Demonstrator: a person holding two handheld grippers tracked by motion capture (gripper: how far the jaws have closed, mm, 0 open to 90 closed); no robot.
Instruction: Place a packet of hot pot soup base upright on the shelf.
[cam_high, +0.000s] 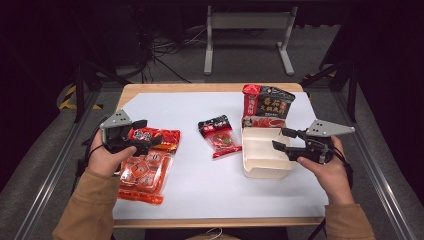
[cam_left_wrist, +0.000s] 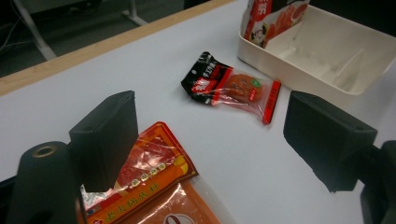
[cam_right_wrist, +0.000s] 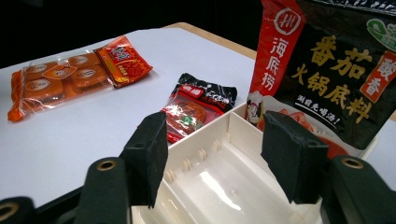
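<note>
My left gripper (cam_high: 142, 136) hovers open over a red-orange sauce packet (cam_high: 156, 137) that lies on a larger orange multi-pack (cam_high: 145, 174) at the table's left. In the left gripper view the jaws (cam_left_wrist: 210, 140) stand wide apart, with the packet's corner (cam_left_wrist: 154, 172) under the left one. A black-and-red sachet (cam_high: 220, 136) lies flat mid-table. My right gripper (cam_high: 286, 141) is open at the right rim of a white divided box (cam_high: 262, 155). A black-and-red hotpot-base bag (cam_high: 267, 104) stands in the box's far end. In the right gripper view nothing is between the jaws (cam_right_wrist: 215, 154), and the box (cam_right_wrist: 210, 177) lies below.
A white mat (cam_high: 200, 185) covers the wooden table (cam_high: 210, 87), with bare mat at the front and middle. Metal frame rails (cam_high: 55, 160) run along both sides. A grey stand (cam_high: 247, 35) and cables sit on the floor beyond the table.
</note>
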